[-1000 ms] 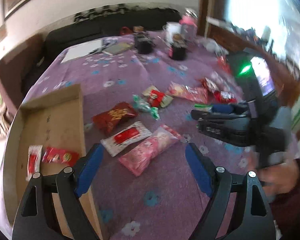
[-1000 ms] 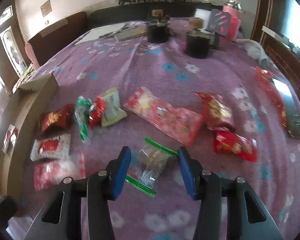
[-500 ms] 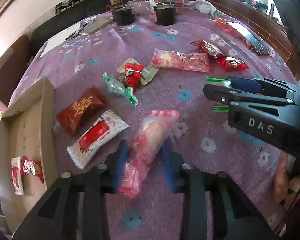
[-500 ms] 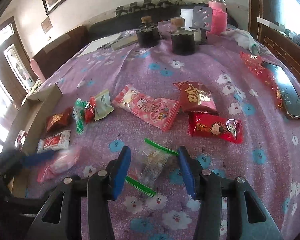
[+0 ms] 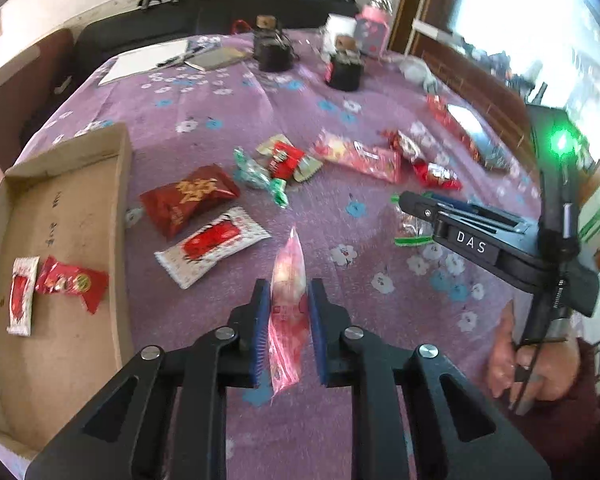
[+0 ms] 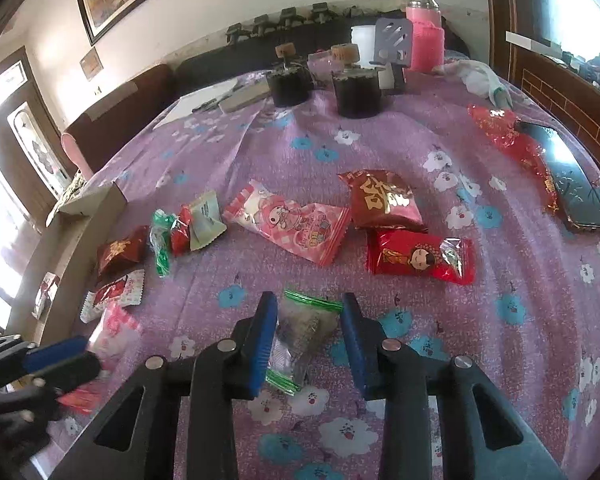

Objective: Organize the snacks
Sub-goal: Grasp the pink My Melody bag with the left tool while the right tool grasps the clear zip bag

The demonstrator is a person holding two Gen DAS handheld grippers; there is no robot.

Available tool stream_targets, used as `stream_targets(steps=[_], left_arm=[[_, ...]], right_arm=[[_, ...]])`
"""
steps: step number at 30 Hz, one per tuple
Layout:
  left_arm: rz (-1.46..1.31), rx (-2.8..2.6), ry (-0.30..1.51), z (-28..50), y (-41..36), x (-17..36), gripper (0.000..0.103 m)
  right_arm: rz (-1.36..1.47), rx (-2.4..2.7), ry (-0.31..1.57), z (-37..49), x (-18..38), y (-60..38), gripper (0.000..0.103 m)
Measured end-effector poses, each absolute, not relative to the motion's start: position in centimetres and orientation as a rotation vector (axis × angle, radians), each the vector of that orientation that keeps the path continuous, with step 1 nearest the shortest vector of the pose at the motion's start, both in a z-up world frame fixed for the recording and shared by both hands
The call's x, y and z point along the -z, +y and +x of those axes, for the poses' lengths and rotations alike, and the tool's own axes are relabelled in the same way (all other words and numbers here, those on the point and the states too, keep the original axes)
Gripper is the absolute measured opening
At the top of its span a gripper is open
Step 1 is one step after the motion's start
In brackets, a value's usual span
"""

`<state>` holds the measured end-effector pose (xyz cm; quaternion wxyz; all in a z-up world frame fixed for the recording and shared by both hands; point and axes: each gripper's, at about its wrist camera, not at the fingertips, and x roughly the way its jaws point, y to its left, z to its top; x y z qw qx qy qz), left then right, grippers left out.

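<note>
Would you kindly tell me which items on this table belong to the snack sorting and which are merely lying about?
Job:
- cardboard tray
- pink packet in left gripper
- green-edged clear packet between right gripper fingers
- loose red packets

Lying about:
- phone
- pink bottle
- two dark pots
- papers

Left gripper [image 5: 288, 300] newly clamping pink packet [image 5: 287, 276]

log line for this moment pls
left gripper: shut on pink snack packet | right gripper: jaws closing around clear green-edged packet | box: two snacks
</note>
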<state>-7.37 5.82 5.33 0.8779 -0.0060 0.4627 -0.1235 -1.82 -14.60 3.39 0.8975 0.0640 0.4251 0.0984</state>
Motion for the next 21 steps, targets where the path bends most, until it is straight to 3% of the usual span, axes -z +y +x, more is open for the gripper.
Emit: stream_targets(steps=[4, 9, 14, 16, 19, 21], left_arm=[[-0.058, 0.259, 0.957, -7.9, 7.1, -5.3, 0.017], [-0.044, 0.254, 0.966, -7.9, 7.2, -4.5, 0.018], [0.035, 0.161, 0.963, -7.1, 6.8, -3.5, 0.040], [0.070, 0.119, 0.966, -6.6, 6.6, -3.0, 0.053], [0.134, 0.102, 0.991, -6.0, 6.1, -1.9, 0.056], [0.153, 0.104, 0.978, -6.1, 5.9, -1.6, 0.058]], right_arm=[[0.164, -0.224, 0.862, -2.0, -3.8, -14.7, 0.033], [0.152, -0.220, 0.869, -1.9, -3.7, -14.4, 0.055], [0.136, -0.237, 0.910, -1.6, -2.9, -14.0, 0.058], [0.121, -0.253, 0.925, -1.6, -2.7, -13.6, 0.066], [0.076, -0.277, 0.939, -1.7, -2.6, -12.6, 0.081], [0.033, -0.286, 0.949, -2.0, -2.6, -11.9, 0.083]])
